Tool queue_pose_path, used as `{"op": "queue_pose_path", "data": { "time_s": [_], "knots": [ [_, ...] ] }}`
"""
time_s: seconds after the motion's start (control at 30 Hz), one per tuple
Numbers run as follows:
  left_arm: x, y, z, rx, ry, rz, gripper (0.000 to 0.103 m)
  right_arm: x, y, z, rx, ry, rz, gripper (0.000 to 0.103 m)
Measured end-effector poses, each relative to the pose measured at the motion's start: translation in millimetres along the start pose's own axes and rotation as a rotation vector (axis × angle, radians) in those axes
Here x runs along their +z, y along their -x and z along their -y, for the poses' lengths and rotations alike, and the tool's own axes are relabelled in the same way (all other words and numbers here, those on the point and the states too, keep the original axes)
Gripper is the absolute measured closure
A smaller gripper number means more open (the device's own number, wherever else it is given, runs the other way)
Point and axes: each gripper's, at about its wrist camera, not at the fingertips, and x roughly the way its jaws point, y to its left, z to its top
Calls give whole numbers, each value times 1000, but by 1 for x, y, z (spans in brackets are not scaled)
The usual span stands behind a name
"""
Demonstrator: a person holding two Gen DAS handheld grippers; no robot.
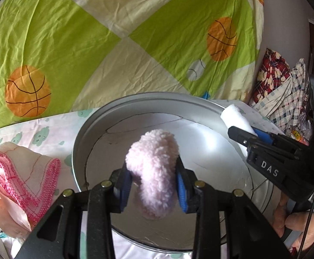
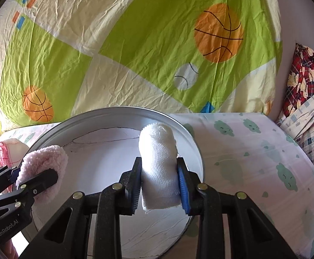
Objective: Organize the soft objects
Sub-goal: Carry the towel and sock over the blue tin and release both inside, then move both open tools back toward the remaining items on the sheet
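Observation:
My left gripper (image 1: 153,185) is shut on a fluffy pink cloth (image 1: 153,170) and holds it over a round metal tin (image 1: 135,103). My right gripper (image 2: 158,185) is shut on a rolled white towel (image 2: 158,168) over the same tin (image 2: 191,138). The right gripper also shows in the left wrist view (image 1: 243,132) at the tin's right rim with the white towel (image 1: 234,116). The left gripper shows in the right wrist view (image 2: 34,179) at the tin's left side with the pink cloth (image 2: 44,164).
A cream cloth with pink trim (image 1: 25,172) lies left of the tin. The tin stands on a sheet with green clouds (image 2: 254,161). A green and cream quilt with basketballs (image 1: 113,43) rises behind. Plaid clothes (image 1: 282,90) are piled at the right.

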Motion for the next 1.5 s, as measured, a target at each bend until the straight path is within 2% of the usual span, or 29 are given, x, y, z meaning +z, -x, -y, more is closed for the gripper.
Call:
{"op": "queue_pose_path", "data": {
  "time_s": [0.27, 0.33, 0.37, 0.4, 0.43, 0.47, 0.53, 0.6, 0.8, 0.97, 1.13, 1.27, 1.5],
  "knots": [
    [-1, 1, -5, 37, -4, 12, 68, -1, 2, -5, 22, 2, 8, 70],
    [-1, 0, -4, 57, -16, 24, 65, -2, 2, -4, 30, -8, 2, 65],
    [-2, 0, -4, 71, -20, 31, 60, -2, 2, -4, 33, -10, 2, 62],
    [-2, 0, -3, 87, -21, 36, 49, -1, 4, -4, 34, -13, 11, 52],
    [-2, 2, -3, 91, -22, 48, 34, -1, 5, -4, 32, -21, 18, 36],
    [-2, 5, -4, 100, -20, 60, 28, -1, 8, -3, 33, -31, 31, 30],
    [-3, 11, -5, 134, -14, 91, 13, 0, 15, 0, 32, -52, 69, 26],
    [-2, 17, -6, 155, -12, 112, 7, 1, 22, 3, 32, -70, 104, 25],
    [0, 28, -20, 184, 28, 130, 6, 4, 25, 8, 1, -89, 132, 25],
    [-3, 36, -28, 261, 28, 161, 1, 3, 31, 9, -9, -93, 181, 25],
    [-7, 45, -32, 327, 7, 197, 1, 1, 47, 9, -2, -97, 302, 25],
    [-10, 52, -35, 345, -4, 218, 1, -3, 60, 7, 6, -94, 402, 23],
    [-18, 58, -43, 342, -12, 191, 1, -4, 66, -4, -31, -70, 400, 21]
  ]
}}
